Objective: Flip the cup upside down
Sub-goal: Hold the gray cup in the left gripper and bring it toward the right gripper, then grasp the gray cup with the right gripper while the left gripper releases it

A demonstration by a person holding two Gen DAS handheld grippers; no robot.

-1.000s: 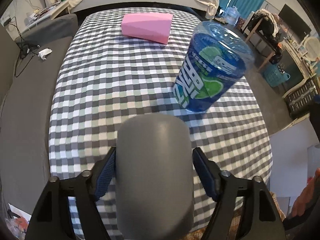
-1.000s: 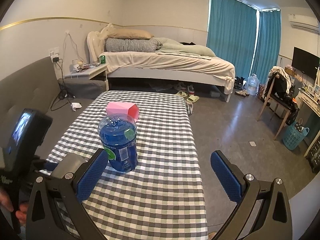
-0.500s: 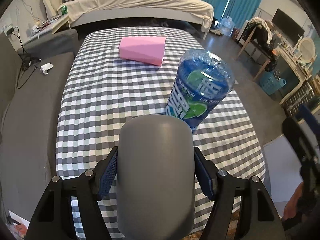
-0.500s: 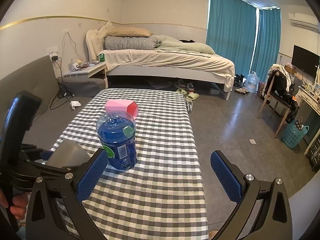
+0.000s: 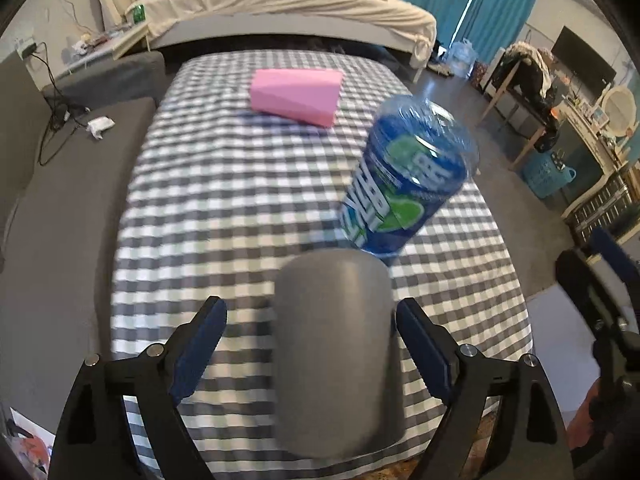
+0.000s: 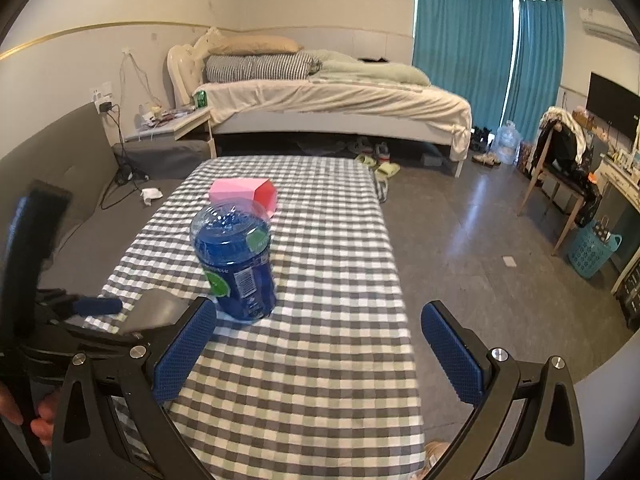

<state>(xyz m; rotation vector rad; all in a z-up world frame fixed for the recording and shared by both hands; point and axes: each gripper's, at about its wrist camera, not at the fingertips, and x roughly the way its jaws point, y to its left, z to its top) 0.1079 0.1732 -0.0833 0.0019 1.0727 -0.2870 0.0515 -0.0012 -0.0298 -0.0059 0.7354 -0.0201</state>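
A grey cup (image 5: 334, 352) stands upside down on the checked tablecloth (image 5: 224, 184), closed base up, near the table's front edge. My left gripper (image 5: 312, 344) is open, its blue pads (image 5: 198, 344) apart from the cup on both sides. The cup shows partly in the right wrist view (image 6: 154, 312) at lower left, behind my right finger. My right gripper (image 6: 320, 354) is open and empty above the front of the table.
A blue plastic bottle (image 5: 404, 184) stands just behind the cup, also in the right wrist view (image 6: 236, 260). A pink box (image 5: 296, 94) lies further back. A grey sofa (image 5: 52, 208) runs along the left, a bed (image 6: 320, 100) behind.
My left gripper has opened and let go of the grey cup, which now stands upside down on the cloth. The left gripper has drawn back a little. The right gripper has barely moved.
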